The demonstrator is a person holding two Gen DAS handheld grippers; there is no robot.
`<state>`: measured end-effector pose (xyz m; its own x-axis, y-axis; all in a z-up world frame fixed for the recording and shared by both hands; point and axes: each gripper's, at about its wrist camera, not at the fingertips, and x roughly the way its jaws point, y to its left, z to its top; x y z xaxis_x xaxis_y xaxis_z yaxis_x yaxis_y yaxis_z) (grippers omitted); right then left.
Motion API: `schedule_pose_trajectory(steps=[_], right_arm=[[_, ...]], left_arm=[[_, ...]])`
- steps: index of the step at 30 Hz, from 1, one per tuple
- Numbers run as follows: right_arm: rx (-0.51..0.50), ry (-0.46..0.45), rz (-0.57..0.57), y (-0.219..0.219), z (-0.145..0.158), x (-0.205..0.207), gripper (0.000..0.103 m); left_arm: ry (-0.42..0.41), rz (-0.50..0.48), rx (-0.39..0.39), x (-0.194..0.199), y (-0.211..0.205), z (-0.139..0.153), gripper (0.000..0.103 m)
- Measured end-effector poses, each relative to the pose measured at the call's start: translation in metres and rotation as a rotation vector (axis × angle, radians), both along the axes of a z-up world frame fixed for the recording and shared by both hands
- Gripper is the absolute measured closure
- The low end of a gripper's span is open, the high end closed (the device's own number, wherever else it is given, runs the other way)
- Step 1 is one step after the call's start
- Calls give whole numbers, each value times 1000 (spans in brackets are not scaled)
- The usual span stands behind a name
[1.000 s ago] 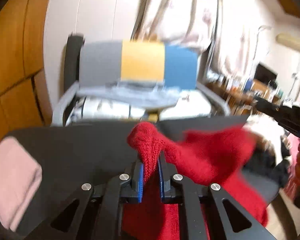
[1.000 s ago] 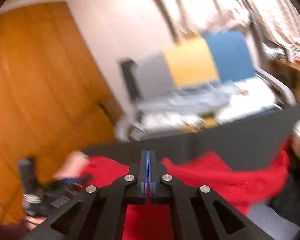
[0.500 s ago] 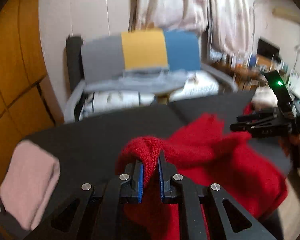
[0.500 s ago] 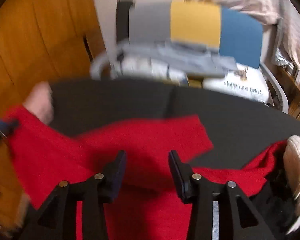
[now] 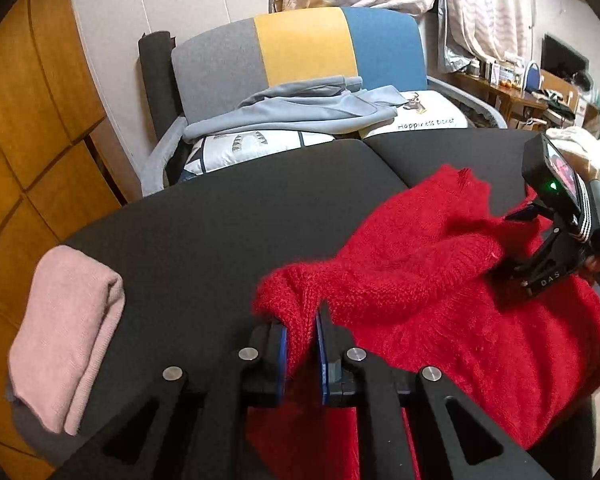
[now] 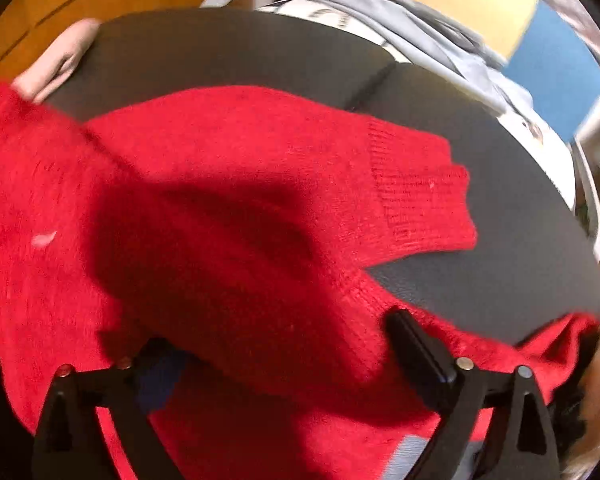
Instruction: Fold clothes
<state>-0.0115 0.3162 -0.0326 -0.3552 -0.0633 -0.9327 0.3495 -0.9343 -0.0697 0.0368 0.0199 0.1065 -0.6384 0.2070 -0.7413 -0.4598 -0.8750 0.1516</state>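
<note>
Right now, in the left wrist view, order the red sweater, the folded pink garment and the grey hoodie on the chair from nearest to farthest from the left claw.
1. red sweater, pinched in the left claw.
2. folded pink garment, on the table's left edge.
3. grey hoodie, on the chair beyond the table.

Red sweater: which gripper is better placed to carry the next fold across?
Probably the left gripper: it is shut on a bunched edge of the red sweater. The right gripper, jaws just opened, hangs over the knit and holds nothing.
</note>
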Motion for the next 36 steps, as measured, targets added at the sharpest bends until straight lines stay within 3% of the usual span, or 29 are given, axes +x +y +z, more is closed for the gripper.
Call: schedule_pose_trajectory(steps=[2,4,6,8,9,12,18,26,36], right_arm=[[9,15,-33,-3,-1,3,4],[11,42,-68,-4,1,7,12],[-5,97,-118,-5,7,15,50],[-21,140,-176,-6,13,23,81],[-32,156,-200,-7,16,27,85],[-103,194,-263,-3,20,38,88],[-368,254,-437,16,46,54,89],[-561,322,-398,-12,98,64,91],[-696,377,-361,-36,134,62,91]], left_arm=[[-7,20,-18,1,1,0,91],[-10,32,-27,2,1,0,91],[-7,44,-39,2,1,-1,90],[-11,52,-47,2,2,-3,90],[-14,57,-52,2,2,-4,90],[-20,76,-65,2,1,-7,90],[-26,108,-86,0,-1,-10,90],[-56,167,-60,-9,-10,-10,90],[-45,192,-50,-10,-21,2,90]])
